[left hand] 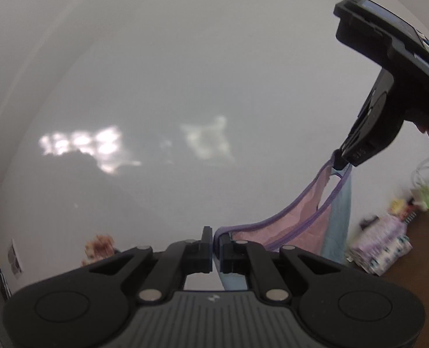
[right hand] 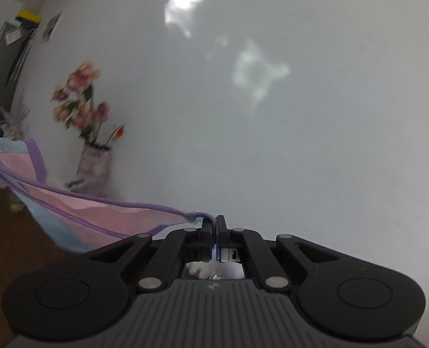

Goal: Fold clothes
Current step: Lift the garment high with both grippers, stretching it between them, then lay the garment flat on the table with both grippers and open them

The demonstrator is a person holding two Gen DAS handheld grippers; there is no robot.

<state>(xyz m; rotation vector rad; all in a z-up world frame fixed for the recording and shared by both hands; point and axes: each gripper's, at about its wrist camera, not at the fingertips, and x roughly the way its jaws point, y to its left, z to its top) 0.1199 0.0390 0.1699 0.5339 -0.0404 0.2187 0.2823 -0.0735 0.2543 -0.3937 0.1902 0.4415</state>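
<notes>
A pink and light-blue garment [left hand: 301,217] with purple trim hangs stretched in the air between my two grippers. My left gripper [left hand: 213,243] is shut on one corner of its purple edge. In the left wrist view my right gripper [left hand: 340,163] comes in from the upper right, held by a hand, and is shut on the other corner. In the right wrist view the same garment [right hand: 98,211] runs off to the left from my right gripper [right hand: 215,229], whose jaws pinch the trim. The lower part of the cloth hangs below the frames.
A plain white wall [left hand: 185,87] fills most of both views. A vase of pink flowers [right hand: 92,156] stands on the brown floor [right hand: 17,246] by the wall. Patterned bundles [left hand: 385,243] and a green item [left hand: 425,197] lie on the floor at the right.
</notes>
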